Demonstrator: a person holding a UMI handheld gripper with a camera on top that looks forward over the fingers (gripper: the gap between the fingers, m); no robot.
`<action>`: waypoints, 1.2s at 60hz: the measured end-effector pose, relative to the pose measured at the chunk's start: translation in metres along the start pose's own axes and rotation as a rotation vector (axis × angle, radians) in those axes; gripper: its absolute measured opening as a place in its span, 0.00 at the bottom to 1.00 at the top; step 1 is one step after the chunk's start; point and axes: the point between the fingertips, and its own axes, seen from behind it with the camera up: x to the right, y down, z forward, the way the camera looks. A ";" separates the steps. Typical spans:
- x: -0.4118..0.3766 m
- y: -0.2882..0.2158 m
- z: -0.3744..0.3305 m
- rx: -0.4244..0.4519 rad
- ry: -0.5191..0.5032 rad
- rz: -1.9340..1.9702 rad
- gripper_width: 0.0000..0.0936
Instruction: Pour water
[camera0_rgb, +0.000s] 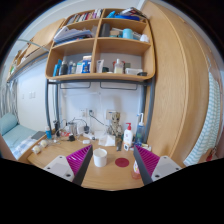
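One gripper (112, 168) is seen held above a wooden table (108, 178), its two jaws set apart with nothing clamped between them; one magenta pad (82, 161) is borne on the inner face of each of its two fingers. One white cup (100, 157), cylindrical and plain, is stood on the table between the fingers and a little ahead of them, nearer the left finger, with a clear gap on each side. Whether anything is held inside the cup cannot be told. One small round dark-red object (121, 162), flat like a lid or coaster, is laid on the table just beside the cup, towards the right finger.

Beyond these, against the white wall, one white bottle with a red top (127, 136) is stood upright among a huddle of smaller items too small to be counted or named. One slim desk lamp (112, 122) is set behind them. The table surface is smooth, light-brown wood.

Above the table, one wooden wall shelf (100, 42) is fixed, divided into several open compartments; bottles, jars and boxes are lined along its boards, and one teal container (127, 33) is placed in an upper right compartment. What the shelved containers hold cannot be made out. To the right, one tall wooden panel (178, 70) is seen beside the shelf. To the left, part of one bed (12, 134) with pale blue bedding is shown.
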 end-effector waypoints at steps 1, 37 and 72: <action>0.001 0.002 0.000 0.000 0.001 -0.003 0.91; 0.122 0.145 0.103 0.036 0.149 0.001 0.91; 0.142 0.152 0.187 0.111 0.164 0.039 0.44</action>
